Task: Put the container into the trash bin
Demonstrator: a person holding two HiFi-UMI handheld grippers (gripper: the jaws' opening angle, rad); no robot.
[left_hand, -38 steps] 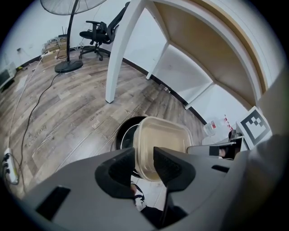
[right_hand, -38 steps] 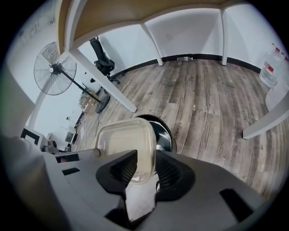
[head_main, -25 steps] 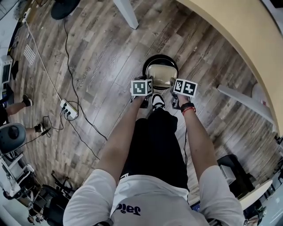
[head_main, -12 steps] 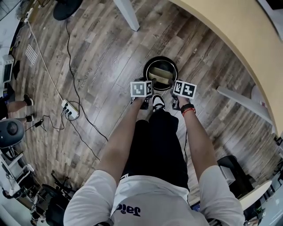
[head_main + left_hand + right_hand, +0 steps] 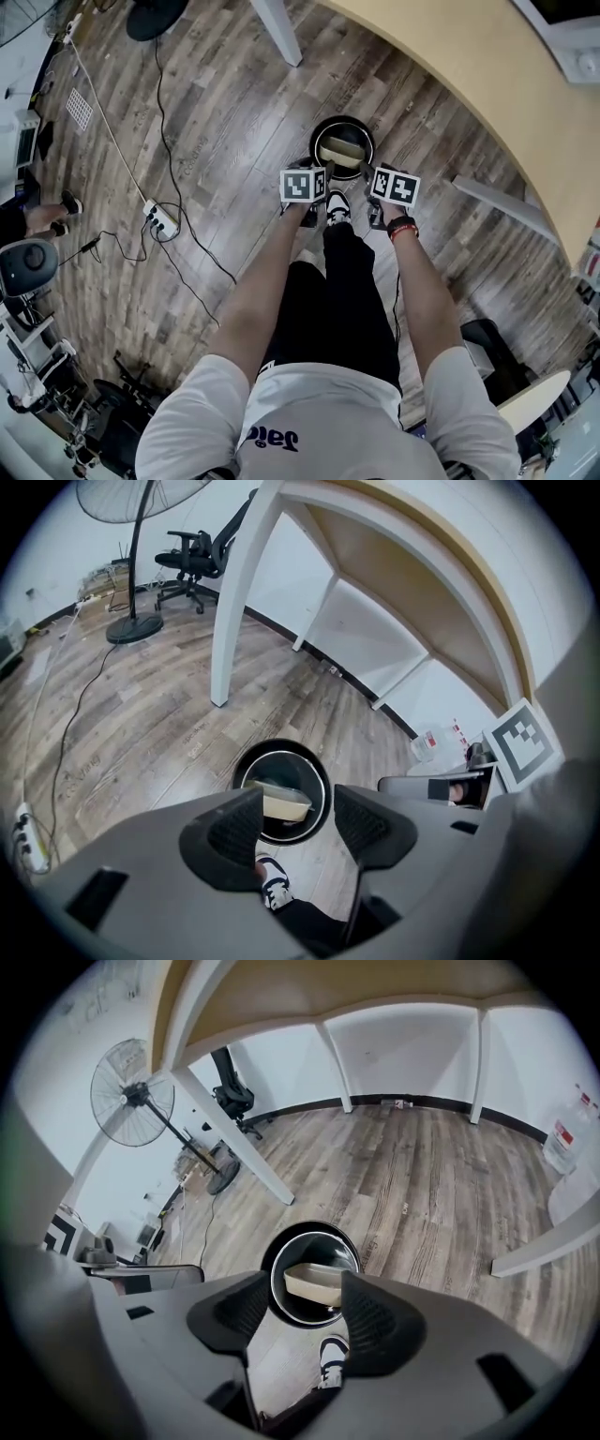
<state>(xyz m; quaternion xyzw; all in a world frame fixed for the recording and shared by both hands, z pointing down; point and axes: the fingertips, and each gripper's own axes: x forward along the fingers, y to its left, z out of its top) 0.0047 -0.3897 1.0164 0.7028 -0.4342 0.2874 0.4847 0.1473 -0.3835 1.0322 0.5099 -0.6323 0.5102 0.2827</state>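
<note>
The beige container lies tilted inside the round black trash bin on the wood floor, free of both grippers. My left gripper and right gripper hang side by side above the bin's near rim. In the left gripper view the left gripper is open and empty, and the container shows down in the bin between its jaws. The right gripper is open with its jaws closing a little on nothing; the container and bin lie below it.
The person's shoe stands just in front of the bin. A curved tabletop and its white legs stand beyond it. A power strip with cables lies to the left. A standing fan and an office chair are farther off.
The container left the jaws at the bin's mouth and dropped inside. Both grippers opened and rose away from the bin.
</note>
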